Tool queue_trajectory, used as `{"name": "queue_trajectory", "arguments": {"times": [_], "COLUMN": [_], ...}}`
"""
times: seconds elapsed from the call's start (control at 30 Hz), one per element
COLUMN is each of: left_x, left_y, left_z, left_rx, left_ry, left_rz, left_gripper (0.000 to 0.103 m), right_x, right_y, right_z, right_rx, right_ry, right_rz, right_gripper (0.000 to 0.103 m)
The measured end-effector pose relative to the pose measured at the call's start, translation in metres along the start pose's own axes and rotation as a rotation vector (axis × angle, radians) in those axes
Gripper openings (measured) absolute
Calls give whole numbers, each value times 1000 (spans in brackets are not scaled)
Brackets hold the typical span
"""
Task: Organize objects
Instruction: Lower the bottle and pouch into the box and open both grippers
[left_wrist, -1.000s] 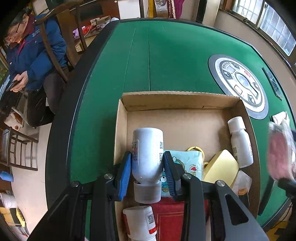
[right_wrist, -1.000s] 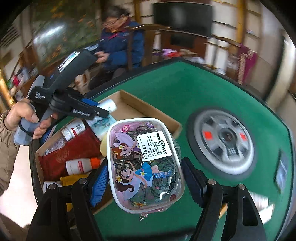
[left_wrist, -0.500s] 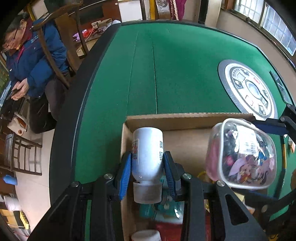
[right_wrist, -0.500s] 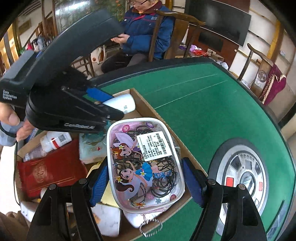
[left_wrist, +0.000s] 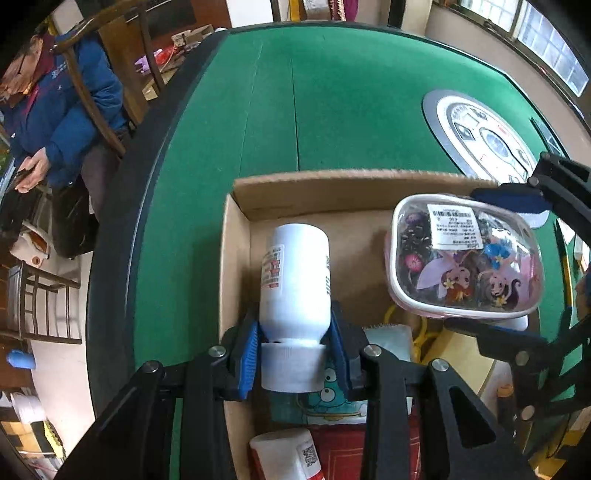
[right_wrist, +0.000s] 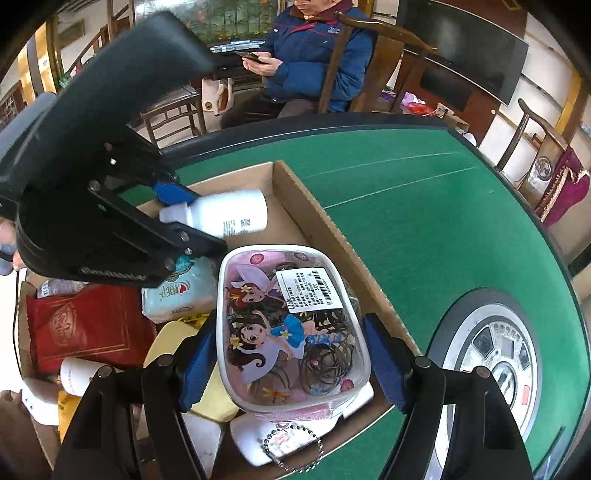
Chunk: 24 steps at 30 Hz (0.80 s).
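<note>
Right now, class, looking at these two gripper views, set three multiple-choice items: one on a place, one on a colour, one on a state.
1. Where is the white bottle?
A. Over the cardboard box
B. On the floor
C. On a chair

2. What colour is the table top?
A. Red
B. Green
C. Grey

3. What is the right gripper doing?
A. Hanging empty
B. Gripping a book
C. Gripping a clear pouch

Answers:
1 A: the left gripper holds the bottle by the neck above the box's bare corner.
2 B: green felt surrounds the box in both views.
3 C: its blue pads sit against both sides of the pouch with cartoon figures and a white price label.
</note>
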<state>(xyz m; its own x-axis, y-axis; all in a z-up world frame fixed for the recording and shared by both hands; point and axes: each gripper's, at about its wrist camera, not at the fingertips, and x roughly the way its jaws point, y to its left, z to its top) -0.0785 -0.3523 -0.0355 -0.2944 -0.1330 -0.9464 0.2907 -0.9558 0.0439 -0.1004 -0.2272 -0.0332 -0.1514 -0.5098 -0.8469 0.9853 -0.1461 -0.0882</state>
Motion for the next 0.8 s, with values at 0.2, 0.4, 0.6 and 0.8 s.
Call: {"name": "queue_trajectory", "arguments": {"times": [0.2,0.4,0.6,0.8], "left_x": [2,-4,-17,-38], "left_y": [-14,-11,-10,-6], "left_z": [1,-3,-11,-33], "left_rx": [37,19,26,-2], "left_ry": [2,-8,-20,-33], "left_rz": [84,86,81,63], "left_gripper": [33,40,55,55], "right_x": [13,16,25,20], "right_y": [6,-1,4,7], "right_z": [7,5,7,5], "right_rx": [-10,0,-24,-34], "right_ry": [-21,-45,-56,-70], "right_rz": [28,74,87,55], "right_gripper": [80,80,80,86]}}
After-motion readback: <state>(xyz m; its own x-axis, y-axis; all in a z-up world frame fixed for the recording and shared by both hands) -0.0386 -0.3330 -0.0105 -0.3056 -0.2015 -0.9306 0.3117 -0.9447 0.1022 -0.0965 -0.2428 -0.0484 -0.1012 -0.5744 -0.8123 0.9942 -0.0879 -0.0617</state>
